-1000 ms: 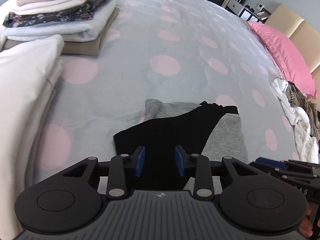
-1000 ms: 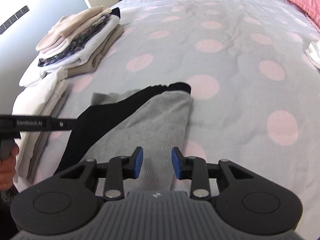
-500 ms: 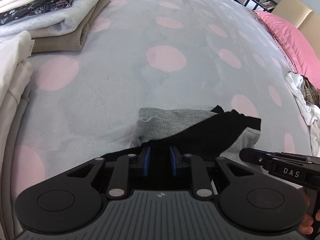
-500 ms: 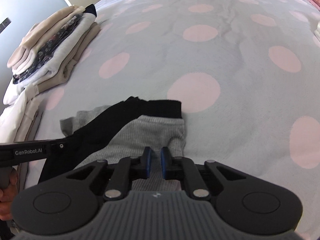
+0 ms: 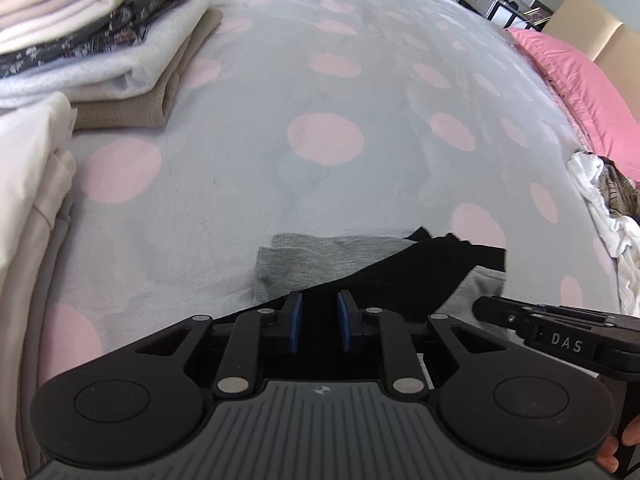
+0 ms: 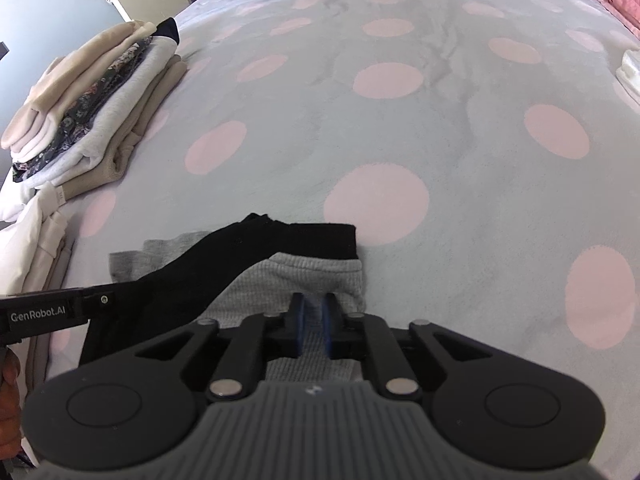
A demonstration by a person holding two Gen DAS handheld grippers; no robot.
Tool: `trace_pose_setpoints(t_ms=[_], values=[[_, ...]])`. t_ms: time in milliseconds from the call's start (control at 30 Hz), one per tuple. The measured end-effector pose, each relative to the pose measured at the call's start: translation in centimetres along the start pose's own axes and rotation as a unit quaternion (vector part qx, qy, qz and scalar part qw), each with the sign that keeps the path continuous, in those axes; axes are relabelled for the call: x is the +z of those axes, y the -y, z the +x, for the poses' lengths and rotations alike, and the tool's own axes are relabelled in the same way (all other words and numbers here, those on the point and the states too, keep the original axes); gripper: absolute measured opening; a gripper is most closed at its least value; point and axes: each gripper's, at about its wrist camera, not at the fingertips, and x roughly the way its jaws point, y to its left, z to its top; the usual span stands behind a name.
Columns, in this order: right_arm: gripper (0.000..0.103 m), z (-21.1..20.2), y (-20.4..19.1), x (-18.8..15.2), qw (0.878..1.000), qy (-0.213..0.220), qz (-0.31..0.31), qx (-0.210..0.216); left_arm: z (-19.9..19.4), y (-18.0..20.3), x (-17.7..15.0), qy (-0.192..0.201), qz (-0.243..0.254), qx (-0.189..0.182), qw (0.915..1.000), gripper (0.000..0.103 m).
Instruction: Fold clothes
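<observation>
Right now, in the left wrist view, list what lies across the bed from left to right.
Cream folded pile → stack of folded clothes → grey and black garment → right gripper → crumpled white laundry; the pink pillow lies farther back on the right.

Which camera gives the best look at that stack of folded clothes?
The right wrist view: the folded stack sits whole there, from the beige top layers down through the floral and tan ones. The left wrist view crops the folded stack at the frame's top-left corner, so only part shows.
</observation>
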Motion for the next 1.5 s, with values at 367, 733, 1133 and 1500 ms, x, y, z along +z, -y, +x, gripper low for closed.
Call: trace_pose_setpoints(t_ms=[367,733,1133,1500], values=[[0.033,-6.0,-1.3,-3.9,0.998,0.020,-0.060,0.021,-4.4,0.6,-4.3,0.005,0.036,-0.012,0.9993,0.017],[0.033,-5.9,-2.8,-8.8,0.992,-0.003,-0.129,0.015,-4.4,0.2,-8.7,-0.021,0.097,0.022,0.9948,0.019],[0.055,-7.5,-0.3,-6.2,0.998,0.010,-0.045,0.046,-6.0,-4.1,-6.7,0.039,-0.020,-0.009,0.9990,0.061],[0.073,-3.2,3.2,-4.6,0.991,-0.045,0.093,0.085,-0.8,-7.1,-5.2,0.001,-0.131,-0.039,0.9906,0.065]])
